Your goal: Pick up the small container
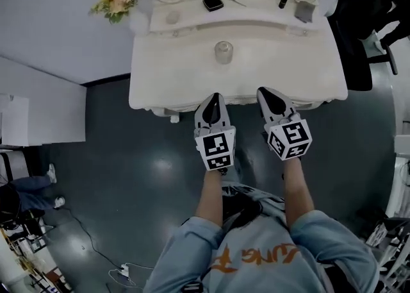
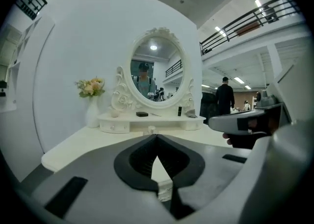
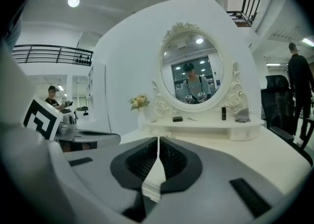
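Small container [image 1: 223, 51] at the middle of the bench [image 1: 160, 80]; left hand-held gripper [image 1: 214, 97] and right hand-held gripper [image 1: 264, 92], jaws closed and empty, poised at the bench's near edge, apparently because no reach has begun

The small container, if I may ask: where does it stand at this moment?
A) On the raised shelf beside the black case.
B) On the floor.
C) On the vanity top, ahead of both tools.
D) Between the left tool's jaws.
C: the small container stands on the vanity top, apart from the left tool and the right tool, both shut on nothing near the front edge.
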A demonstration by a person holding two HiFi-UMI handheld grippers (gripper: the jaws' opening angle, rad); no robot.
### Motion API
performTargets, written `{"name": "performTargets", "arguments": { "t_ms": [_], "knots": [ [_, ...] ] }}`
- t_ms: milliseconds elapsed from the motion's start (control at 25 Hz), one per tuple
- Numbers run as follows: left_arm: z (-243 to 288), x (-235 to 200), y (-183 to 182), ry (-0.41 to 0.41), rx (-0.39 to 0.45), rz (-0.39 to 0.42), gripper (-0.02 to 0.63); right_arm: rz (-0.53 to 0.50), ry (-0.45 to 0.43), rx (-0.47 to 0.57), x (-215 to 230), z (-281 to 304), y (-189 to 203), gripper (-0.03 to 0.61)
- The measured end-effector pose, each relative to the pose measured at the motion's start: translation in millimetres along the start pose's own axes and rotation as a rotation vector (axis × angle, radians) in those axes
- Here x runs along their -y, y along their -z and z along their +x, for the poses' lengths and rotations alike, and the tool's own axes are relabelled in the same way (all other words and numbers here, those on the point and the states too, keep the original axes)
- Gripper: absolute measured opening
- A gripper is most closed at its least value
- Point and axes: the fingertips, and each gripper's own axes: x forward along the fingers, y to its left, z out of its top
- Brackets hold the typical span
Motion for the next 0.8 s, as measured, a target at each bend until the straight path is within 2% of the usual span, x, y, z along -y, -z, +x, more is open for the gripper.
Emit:
{"name": "performTargets", "arguments": {
  "t_ms": [240,520,600,800],
  "knots": [
    [50,-15,10,0.081,-0.043,-0.012,0.018,0.020,0.007,-0.067,7,58,6,0.030],
    [80,-11,30,0.135,-0.102,-0.022,0.019,0.076,0.085,-0.114,38,60,23,0.029],
    [88,-11,30,0.141,-0.104,-0.019,0.020,0.088,0.098,-0.119,48,63,22,0.029],
    [110,-24,33,0.127,-0.108,-0.010,0.020,0.083,0.065,-0.140,46,82,26,0.031]
  ]
}}
